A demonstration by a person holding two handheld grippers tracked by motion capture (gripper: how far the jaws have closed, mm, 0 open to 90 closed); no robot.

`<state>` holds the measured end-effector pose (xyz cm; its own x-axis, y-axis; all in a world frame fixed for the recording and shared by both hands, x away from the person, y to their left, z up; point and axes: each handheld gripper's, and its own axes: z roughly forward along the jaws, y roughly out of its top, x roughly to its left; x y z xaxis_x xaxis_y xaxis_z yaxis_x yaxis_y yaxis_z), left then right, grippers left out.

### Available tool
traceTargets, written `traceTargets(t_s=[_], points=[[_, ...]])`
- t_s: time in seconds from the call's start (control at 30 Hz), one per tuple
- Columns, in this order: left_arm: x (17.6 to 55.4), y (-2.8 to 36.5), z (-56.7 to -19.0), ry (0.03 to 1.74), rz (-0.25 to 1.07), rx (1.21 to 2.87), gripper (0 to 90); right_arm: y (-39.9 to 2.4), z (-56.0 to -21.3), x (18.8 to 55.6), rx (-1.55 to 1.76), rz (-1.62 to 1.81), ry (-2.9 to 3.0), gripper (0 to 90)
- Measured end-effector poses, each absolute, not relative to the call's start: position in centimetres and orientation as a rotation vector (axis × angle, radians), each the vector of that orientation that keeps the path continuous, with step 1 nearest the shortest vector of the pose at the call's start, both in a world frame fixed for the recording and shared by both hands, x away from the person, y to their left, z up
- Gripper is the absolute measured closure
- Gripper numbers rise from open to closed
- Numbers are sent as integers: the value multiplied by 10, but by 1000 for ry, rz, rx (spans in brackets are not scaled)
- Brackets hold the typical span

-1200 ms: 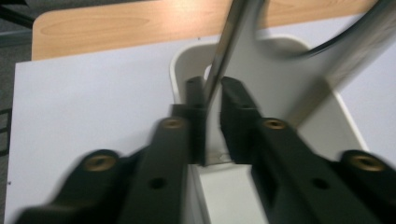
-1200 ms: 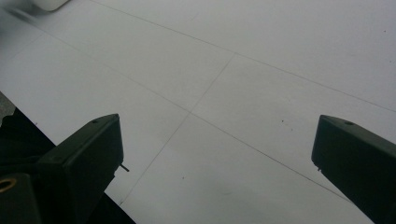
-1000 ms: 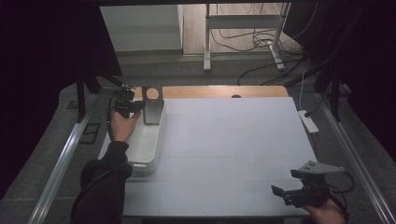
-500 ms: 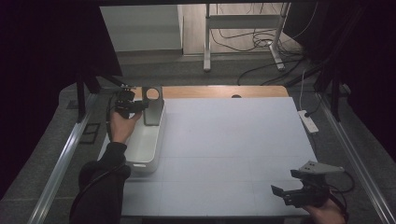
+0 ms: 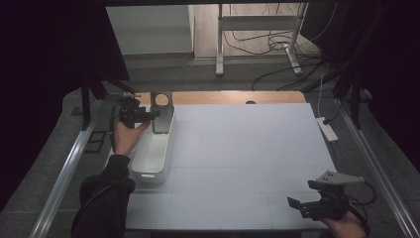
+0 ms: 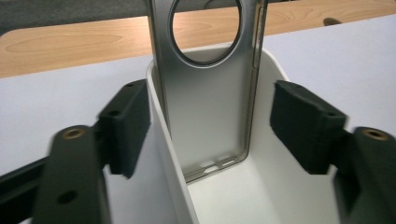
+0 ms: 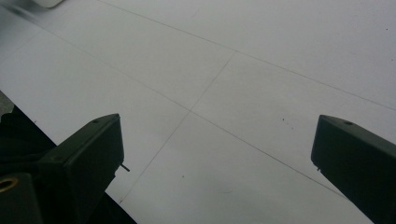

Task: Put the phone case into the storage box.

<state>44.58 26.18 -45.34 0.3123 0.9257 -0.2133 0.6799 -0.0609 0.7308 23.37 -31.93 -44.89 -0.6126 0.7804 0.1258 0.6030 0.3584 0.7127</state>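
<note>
a white table top (image 5: 247, 148) in a dark room, with a person's two hand-held grippers at opposite corners.

at the far left edge of the table sits a white bin (image 5: 153, 148); a grey metal phone frame (image 5: 161, 111) with a round hole near its top stands upright inside the bin's far end, leaning on the wall. the left gripper (image 5: 148, 115) is at that end of the bin; its jaws have just been opening and now stand apart on either side of the frame, pads (image 6: 303, 126) off it, one jaw outside the bin wall. the right gripper (image 5: 302, 204) hovers low over the bare near right corner of the table, jaws wide, holding nothing.
</note>
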Motion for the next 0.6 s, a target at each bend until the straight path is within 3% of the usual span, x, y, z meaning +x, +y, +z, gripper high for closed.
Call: traceTargets(t_s=[0.33,0.6], points=[[444,261,-455,1395,329,1805,100,-319,-449,234,1240,1097,2389,31],[436,257,-450,1323,343,1844,56,-319,-449,234,1235,1094,2391,31]])
